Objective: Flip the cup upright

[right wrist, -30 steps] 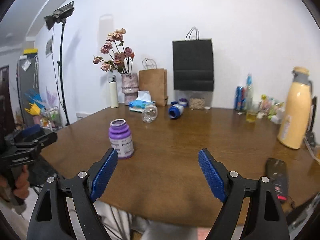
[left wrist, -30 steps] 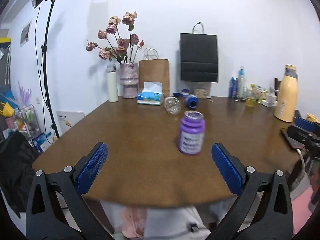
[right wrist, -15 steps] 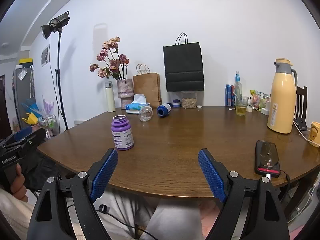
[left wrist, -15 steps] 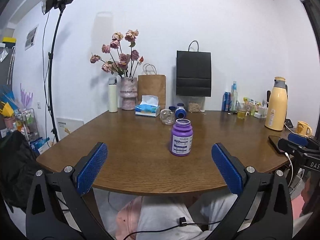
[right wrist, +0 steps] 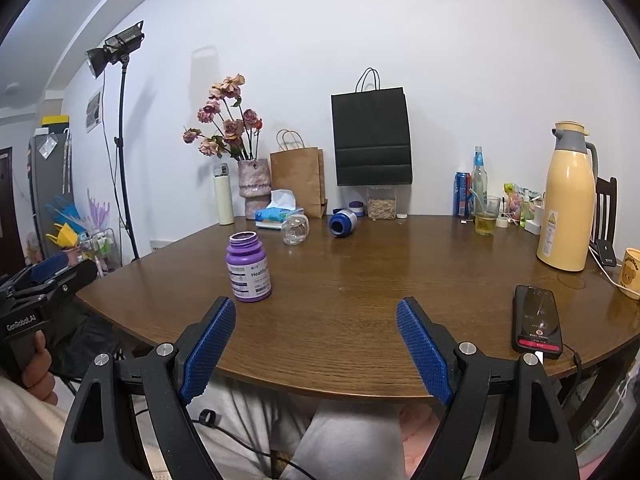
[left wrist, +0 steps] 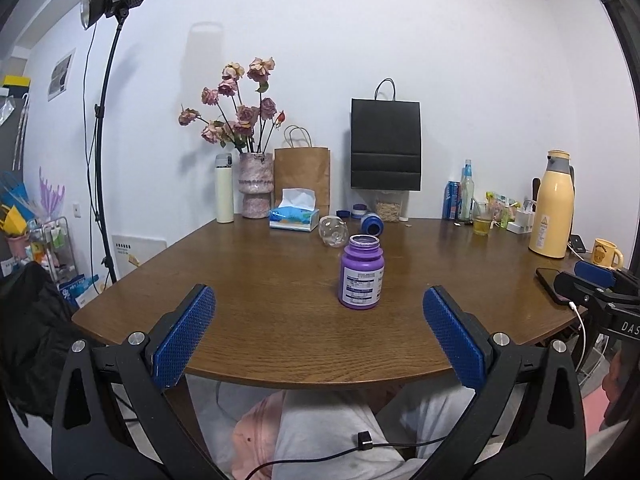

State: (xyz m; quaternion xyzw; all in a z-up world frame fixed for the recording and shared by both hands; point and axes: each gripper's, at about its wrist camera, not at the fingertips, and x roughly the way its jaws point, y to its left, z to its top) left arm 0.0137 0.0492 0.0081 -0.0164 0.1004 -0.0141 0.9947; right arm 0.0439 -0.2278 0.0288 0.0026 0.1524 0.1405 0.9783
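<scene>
A clear glass cup [left wrist: 333,233] lies on its side at the far middle of the brown table [left wrist: 256,280]; it also shows in the right wrist view [right wrist: 295,230]. A blue bottle [left wrist: 371,224] lies tipped beside it [right wrist: 343,222]. My left gripper [left wrist: 318,336] is open and empty, held back at the table's near edge. My right gripper [right wrist: 316,344] is open and empty, also at the near edge. Both are far from the cup.
An open purple jar [left wrist: 361,273] stands upright mid-table, between the grippers and the cup [right wrist: 249,266]. A phone [right wrist: 537,318] lies at the right edge. A yellow thermos [right wrist: 566,198], a tissue box [left wrist: 294,216], a vase and paper bags line the back.
Both grippers have pulled back and lowered from over the table to its near edge. Nothing on the table has moved. Both stay open.
</scene>
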